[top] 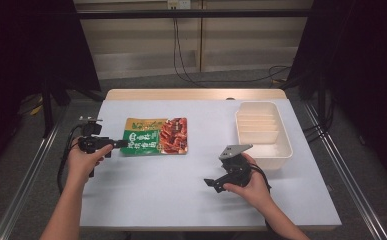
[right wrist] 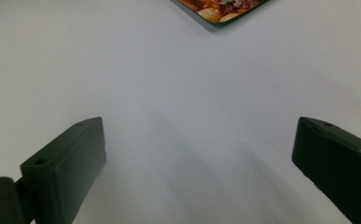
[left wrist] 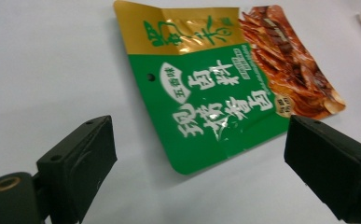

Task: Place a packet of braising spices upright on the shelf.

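Note:
A flat food pouch [top: 156, 136], green and gold with a picture of reddish meat, lies on the white table left of centre. My left gripper [top: 119, 144] is at the pouch's left edge, jaws wide open and pointing at it. In the left gripper view the pouch [left wrist: 211, 88] lies just beyond the open jaws, its near corner between them, untouched. My right gripper [top: 212, 184] hovers over bare table near the front right of centre, open and holding nothing. A corner of the pouch [right wrist: 220, 10] shows at the top of the right gripper view.
A cream plastic tray [top: 281, 150] with divided compartments stands at the right of the table, just behind my right hand. Cables run across the floor beyond the table's far edge.

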{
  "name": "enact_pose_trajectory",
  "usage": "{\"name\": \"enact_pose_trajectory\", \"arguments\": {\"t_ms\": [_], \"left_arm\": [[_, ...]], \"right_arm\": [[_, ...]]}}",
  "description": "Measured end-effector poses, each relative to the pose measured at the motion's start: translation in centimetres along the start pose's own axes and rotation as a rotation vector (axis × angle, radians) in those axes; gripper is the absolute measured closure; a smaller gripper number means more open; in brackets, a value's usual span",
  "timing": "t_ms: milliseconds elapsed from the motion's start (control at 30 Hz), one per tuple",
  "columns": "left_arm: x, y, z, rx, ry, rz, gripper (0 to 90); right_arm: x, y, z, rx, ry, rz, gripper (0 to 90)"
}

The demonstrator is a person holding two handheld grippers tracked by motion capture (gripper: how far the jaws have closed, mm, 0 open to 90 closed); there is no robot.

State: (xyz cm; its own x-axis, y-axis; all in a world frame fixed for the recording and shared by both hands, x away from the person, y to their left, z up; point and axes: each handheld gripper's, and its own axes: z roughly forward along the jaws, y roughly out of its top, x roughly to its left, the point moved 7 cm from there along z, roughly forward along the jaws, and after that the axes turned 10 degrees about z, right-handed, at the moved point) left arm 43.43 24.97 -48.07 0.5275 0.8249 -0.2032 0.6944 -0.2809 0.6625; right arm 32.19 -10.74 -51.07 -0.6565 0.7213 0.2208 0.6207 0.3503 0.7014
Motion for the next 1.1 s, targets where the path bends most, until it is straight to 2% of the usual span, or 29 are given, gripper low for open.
{"name": "enact_pose_trajectory", "arguments": {"t_ms": [33, 167, 200, 367, 400, 467, 500, 533, 567, 633, 667, 733, 833, 867, 967, 1100], "left_arm": [[0.3, 0.0, 0.2, 0.010, 0.003, 0.007, 9.8], [0.5, 0.2, 1.2, 0.025, -0.013, -0.037, 12.5], [1.0, 0.2, 1.6, 0.053, -0.009, -0.040, 14.1], [1.5, 0.2, 2.5, 0.091, -0.016, -0.056, 17.3], [1.7, 0.2, 2.6, 0.102, -0.012, -0.044, 18.1], [1.8, 0.2, 2.8, 0.109, -0.031, -0.071, 20.4], [1.9, 0.2, 3.0, 0.108, -0.027, -0.082, 23.2], [2.0, 0.0, 3.2, 0.134, -0.029, -0.071, 23.2], [1.9, 0.0, 3.4, 0.138, -0.030, -0.090, 24.3], [2.1, -0.2, 3.6, 0.166, -0.038, -0.089, 26.0], [2.0, -0.2, 3.8, 0.163, -0.034, -0.109, 26.0], [2.1, -0.2, 3.9, 0.166, -0.024, -0.108, 26.3], [2.0, -0.2, 4.1, 0.162, -0.044, -0.113, 30.3], [2.1, -0.2, 4.2, 0.161, -0.035, -0.110, 30.6], [2.0, -0.2, 4.4, 0.164, -0.041, -0.124, 30.4], [1.6, -0.1, 4.7, 0.169, -0.081, -0.162, 35.1]], "right_arm": [[0.0, 0.0, 0.0, 0.001, 0.000, 0.001, 2.6], [0.0, -0.1, 0.1, 0.008, 0.002, -0.002, 2.6], [0.0, -0.1, 0.2, 0.010, -0.001, -0.004, 2.7], [0.2, -0.1, 0.1, 0.010, 0.005, -0.005, 2.7], [0.2, -0.1, 0.1, 0.010, 0.007, -0.004, 2.8], [0.2, -0.1, 0.1, 0.010, 0.007, -0.005, 2.9], [0.1, -0.1, 0.2, 0.005, 0.001, -0.005, 3.0], [0.1, -0.1, 0.2, 0.005, 0.001, -0.005, 3.0], [0.1, -0.1, 0.1, 0.007, 0.003, -0.004, 3.0], [0.0, -0.1, 0.1, 0.008, -0.001, -0.001, 3.0], [0.0, -0.1, 0.1, 0.008, -0.001, -0.001, 3.0], [0.1, -0.1, 0.1, 0.008, 0.004, -0.003, 3.0], [0.1, -0.1, 0.2, 0.013, -0.002, -0.004, 3.1], [0.2, -0.2, 0.2, 0.015, 0.008, -0.003, 3.0], [0.1, -0.2, 0.2, 0.015, 0.006, -0.001, 3.1], [0.1, -0.1, 0.2, 0.015, 0.004, -0.002, 3.2]]}}
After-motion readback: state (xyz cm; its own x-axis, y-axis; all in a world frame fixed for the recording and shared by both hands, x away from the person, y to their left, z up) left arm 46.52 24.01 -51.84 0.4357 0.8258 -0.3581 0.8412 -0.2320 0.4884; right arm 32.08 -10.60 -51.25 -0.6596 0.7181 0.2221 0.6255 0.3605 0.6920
